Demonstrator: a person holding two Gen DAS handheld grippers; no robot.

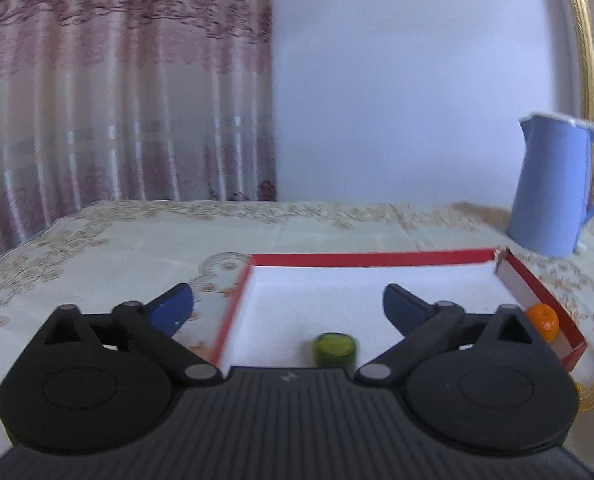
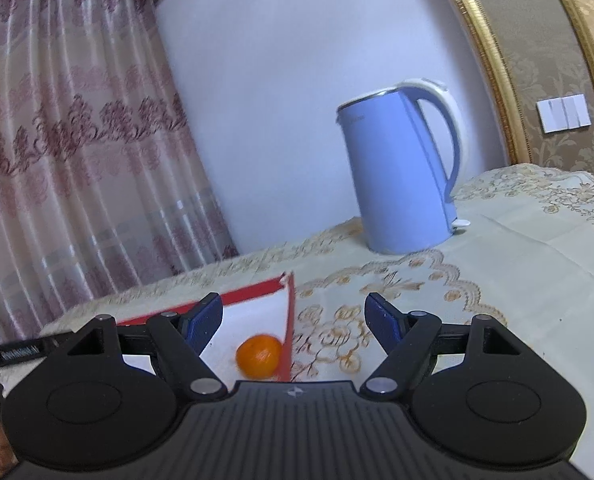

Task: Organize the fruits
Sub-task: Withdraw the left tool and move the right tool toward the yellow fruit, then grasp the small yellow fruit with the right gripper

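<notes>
A shallow red box with a white inside [image 1: 369,259] lies on the table. A green fruit piece [image 1: 334,349] sits in it near the front, and an orange [image 1: 542,319] rests against its right wall. My left gripper [image 1: 289,304] is open and empty, above the box's front left part, with the green piece just below and between its fingers. In the right wrist view the orange [image 2: 259,356] lies in the box's right corner [image 2: 289,320]. My right gripper [image 2: 293,320] is open and empty, straddling the box's right wall above the orange.
A blue electric kettle [image 1: 553,188] stands behind the box at the right, also in the right wrist view [image 2: 401,172]. The table wears a cream embroidered cloth [image 2: 497,280]. A pink curtain [image 1: 117,80] and a white wall are behind.
</notes>
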